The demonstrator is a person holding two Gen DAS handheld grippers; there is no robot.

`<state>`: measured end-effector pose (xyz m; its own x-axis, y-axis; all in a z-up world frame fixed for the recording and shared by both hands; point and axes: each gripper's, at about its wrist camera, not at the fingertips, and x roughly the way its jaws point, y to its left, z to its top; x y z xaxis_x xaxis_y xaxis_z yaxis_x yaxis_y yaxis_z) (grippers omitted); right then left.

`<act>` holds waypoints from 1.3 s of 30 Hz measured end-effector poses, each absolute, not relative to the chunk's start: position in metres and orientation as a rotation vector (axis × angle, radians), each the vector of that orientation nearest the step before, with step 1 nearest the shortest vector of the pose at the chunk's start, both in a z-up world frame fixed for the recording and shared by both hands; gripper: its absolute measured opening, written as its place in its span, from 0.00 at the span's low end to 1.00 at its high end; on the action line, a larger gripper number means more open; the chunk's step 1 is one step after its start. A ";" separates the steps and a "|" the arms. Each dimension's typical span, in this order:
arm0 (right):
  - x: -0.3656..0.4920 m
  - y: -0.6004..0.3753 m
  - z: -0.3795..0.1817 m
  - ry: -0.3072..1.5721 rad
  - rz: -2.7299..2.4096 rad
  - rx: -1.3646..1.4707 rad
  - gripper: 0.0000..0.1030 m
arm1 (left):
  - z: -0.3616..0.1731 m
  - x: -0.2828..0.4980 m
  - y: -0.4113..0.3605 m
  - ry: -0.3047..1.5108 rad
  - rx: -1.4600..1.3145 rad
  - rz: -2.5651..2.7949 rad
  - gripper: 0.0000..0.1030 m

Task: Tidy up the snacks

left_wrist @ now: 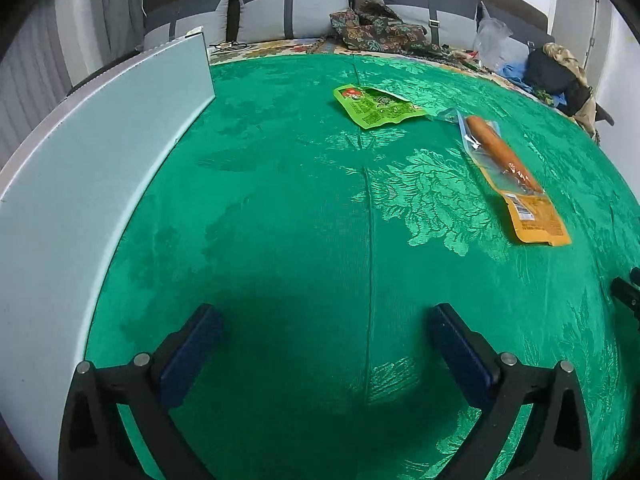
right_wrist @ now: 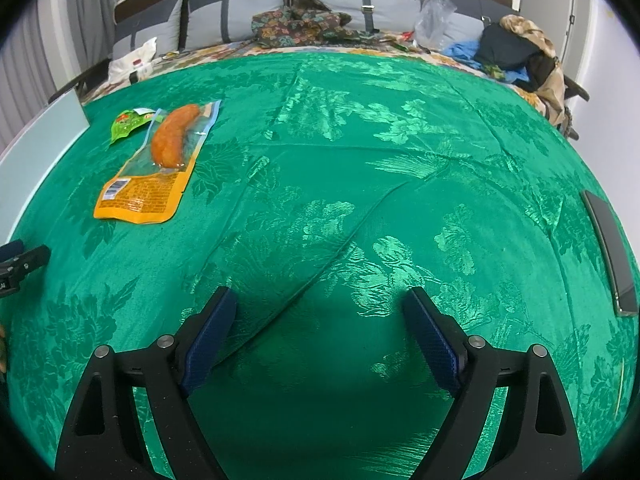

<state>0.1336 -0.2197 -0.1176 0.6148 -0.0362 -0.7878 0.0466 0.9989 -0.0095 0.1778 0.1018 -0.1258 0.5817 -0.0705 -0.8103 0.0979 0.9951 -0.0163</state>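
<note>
An orange sausage packet (left_wrist: 514,178) lies on the green tablecloth (left_wrist: 300,200), right of centre in the left wrist view. A green snack packet (left_wrist: 374,106) lies just beyond it, the two nearly touching. Both also show at the far left of the right wrist view: the sausage packet (right_wrist: 154,168) and the green packet (right_wrist: 128,124). My left gripper (left_wrist: 326,316) is open and empty, low over the cloth, well short of the packets. My right gripper (right_wrist: 320,300) is open and empty over bare cloth, the packets far to its left.
A pale white box wall (left_wrist: 88,184) stands along the left edge of the table. A dark flat object (right_wrist: 610,248) lies at the right edge. Behind the table is a sofa with grey cushions (left_wrist: 296,8), patterned fabric (left_wrist: 380,28), a plastic bag and clothes.
</note>
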 end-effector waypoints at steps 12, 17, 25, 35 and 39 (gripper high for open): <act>0.134 -0.219 -0.118 0.908 -0.051 0.009 0.86 | -0.126 0.178 0.102 0.945 0.027 -0.102 1.00; 0.134 -0.219 -0.118 0.908 -0.051 0.009 0.86 | -0.126 0.178 0.102 0.945 0.027 -0.102 1.00; 0.134 -0.219 -0.118 0.908 -0.050 0.009 0.87 | -0.126 0.178 0.102 0.945 0.027 -0.102 1.00; 0.154 -0.213 -0.107 0.970 -0.046 0.073 0.87 | -0.125 0.178 0.102 0.945 0.026 -0.102 1.00; 0.190 -0.180 -0.084 0.939 0.078 0.153 0.86 | -0.125 0.178 0.102 0.945 0.026 -0.102 1.00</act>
<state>0.1901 -0.1800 -0.0837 0.5888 0.1333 -0.7972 -0.0004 0.9864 0.1647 0.1778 0.1018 -0.1254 0.5816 -0.0757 -0.8099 0.0984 0.9949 -0.0223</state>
